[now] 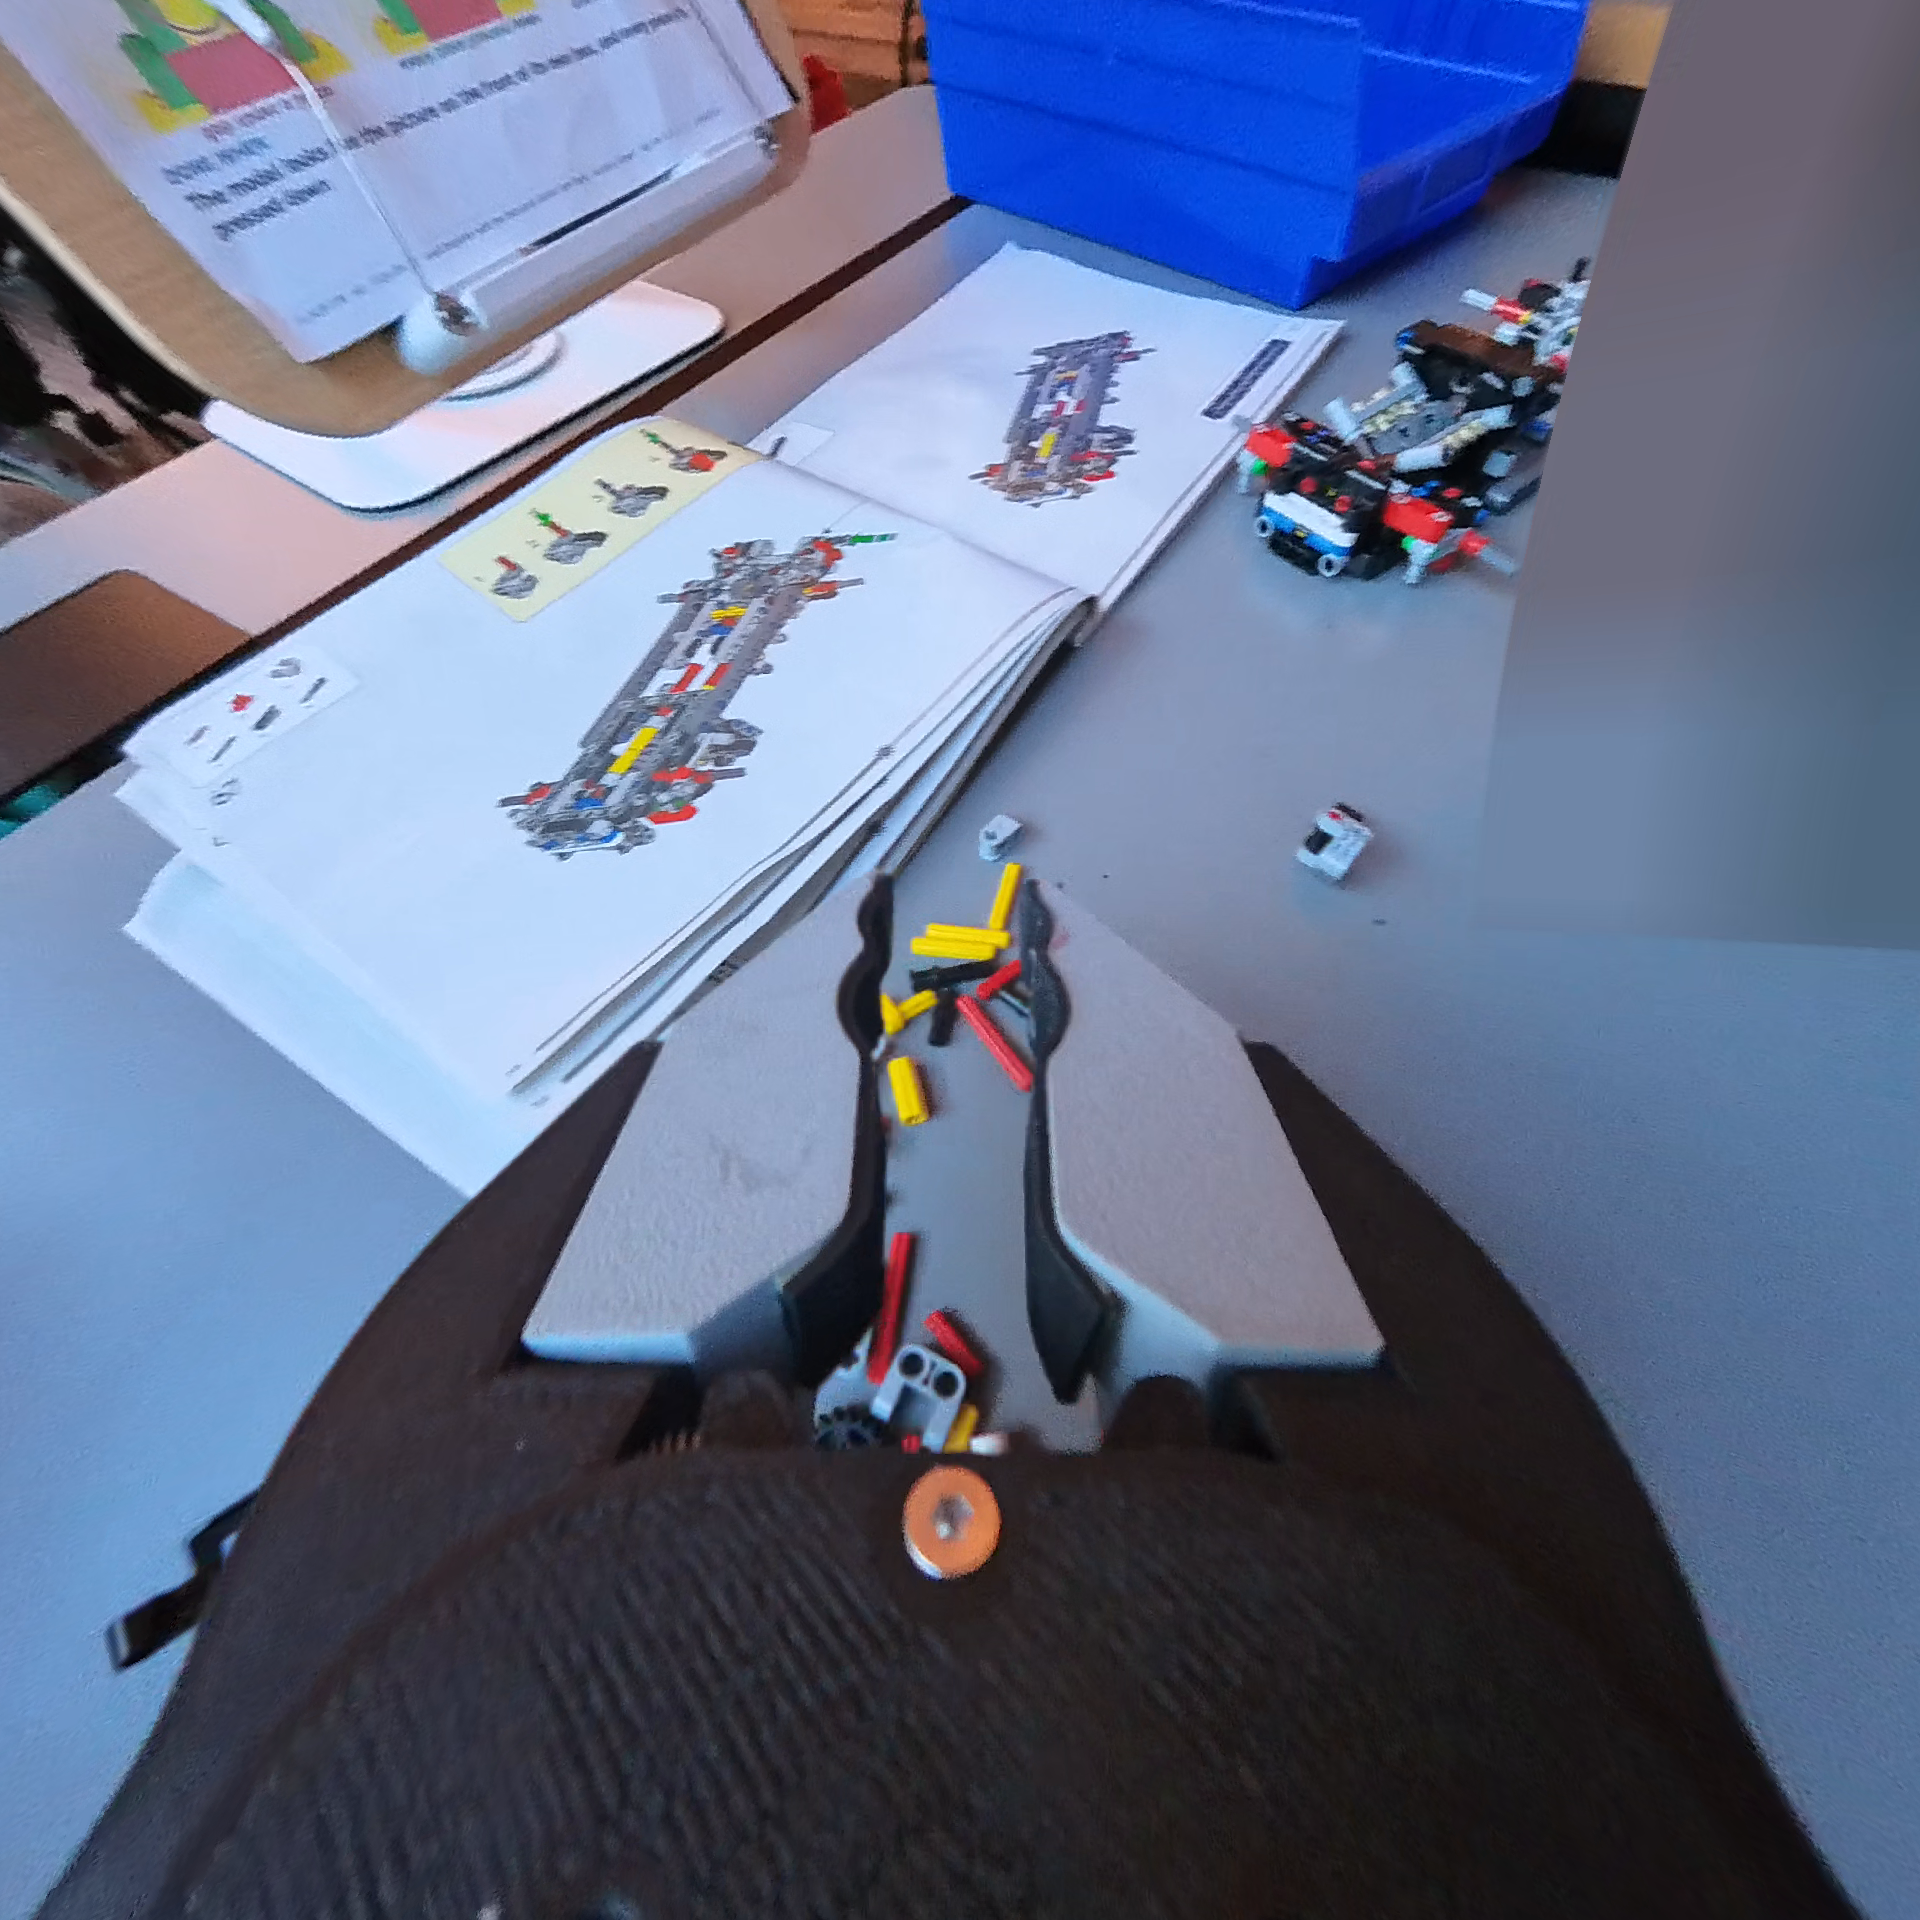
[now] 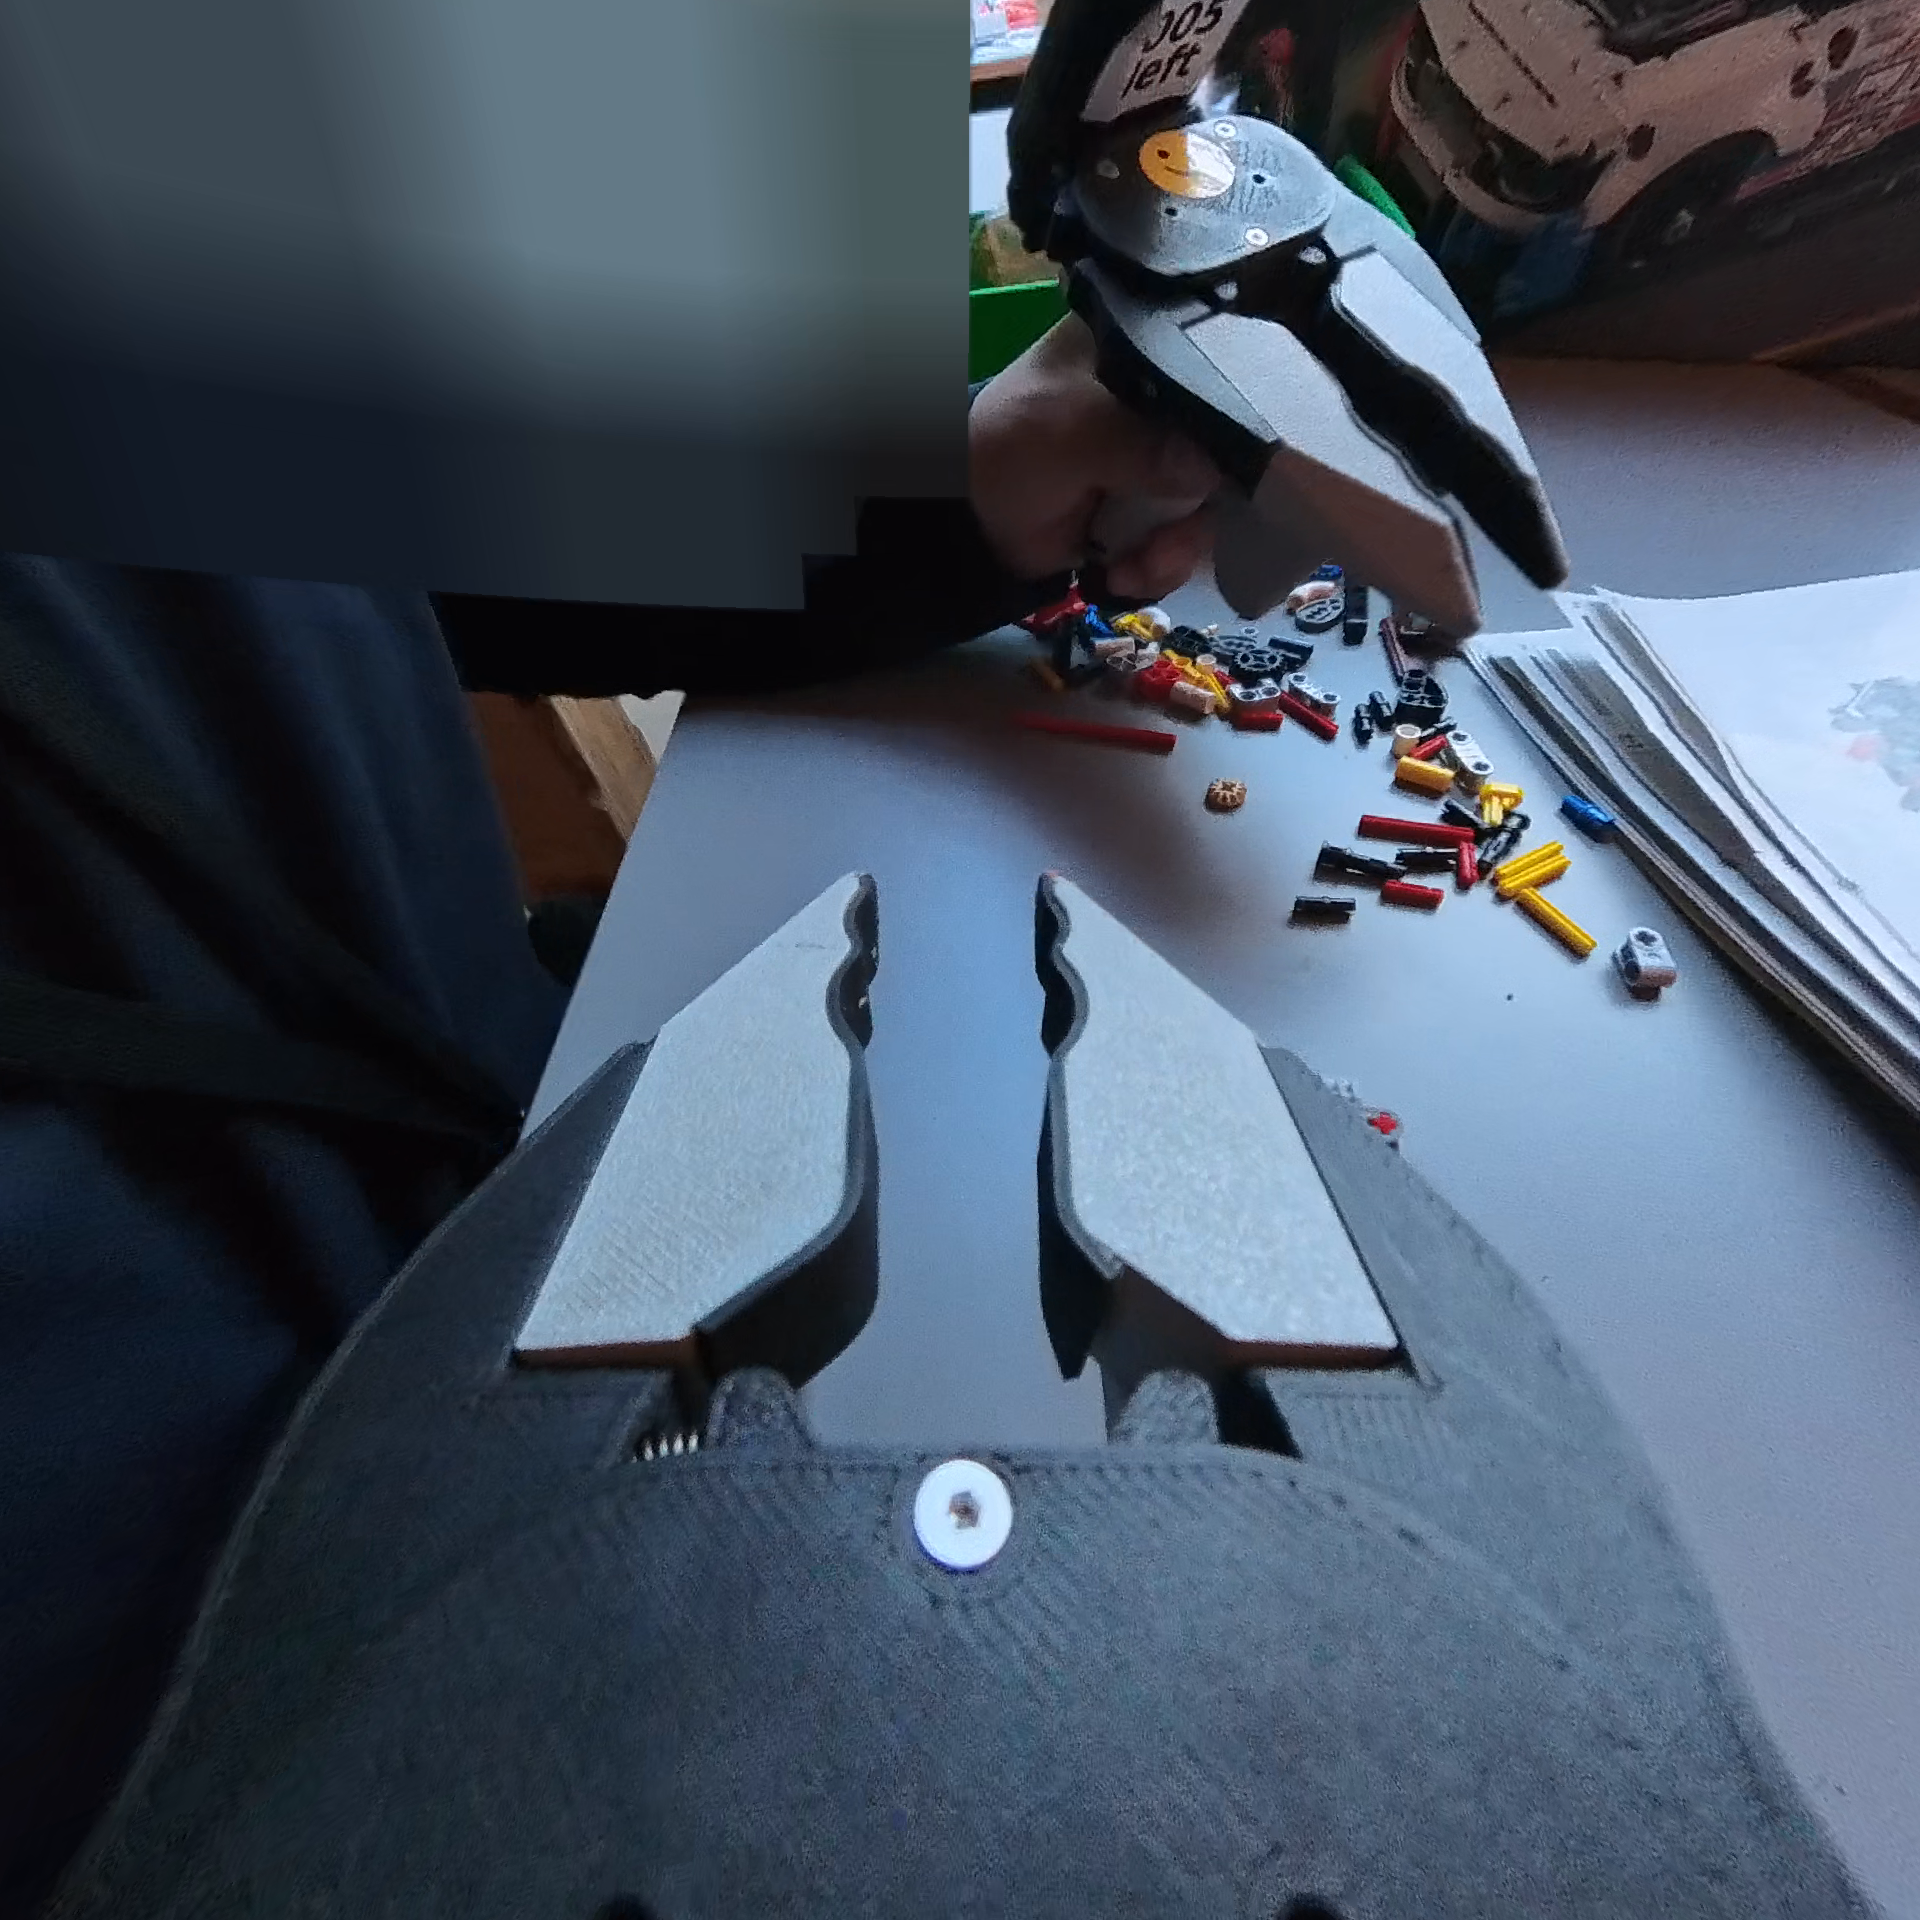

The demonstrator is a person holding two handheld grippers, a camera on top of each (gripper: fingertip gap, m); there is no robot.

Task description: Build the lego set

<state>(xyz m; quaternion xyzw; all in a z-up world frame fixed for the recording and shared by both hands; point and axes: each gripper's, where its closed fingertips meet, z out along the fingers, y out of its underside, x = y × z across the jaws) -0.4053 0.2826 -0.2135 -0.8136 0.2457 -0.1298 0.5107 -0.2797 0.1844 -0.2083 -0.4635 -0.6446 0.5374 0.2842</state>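
My left gripper [image 1: 956, 904] hovers over loose small building pieces on the grey table [image 1: 1247, 727]. Its jaws stand a narrow way apart and nothing is pressed between the pads. Through the gap I see yellow pins [image 1: 961, 940], a black pin [image 1: 945, 977] and a red pin [image 1: 992, 1039] lying on the table. The right wrist view shows this gripper [image 2: 1507, 608] in a person's hand [image 2: 1070, 468], tips down by the booklet's edge. My right gripper [image 2: 956, 904] is open and empty over bare table, left of the scattered pieces [image 2: 1434, 842].
An open instruction booklet [image 1: 623, 727] lies left of the pieces and also shows in the right wrist view [image 2: 1766, 748]. A part-built model [image 1: 1392, 457] and a blue bin [image 1: 1247, 125] stand farther back. A small white block [image 1: 1335, 842] lies to the right. The table's edge [image 2: 623, 831] is near my right gripper. About 7 cm separates my left fingertips from the red pin [image 1: 992, 1039]. My right wrist view [image 2: 1420, 832] looks at it from another angle.
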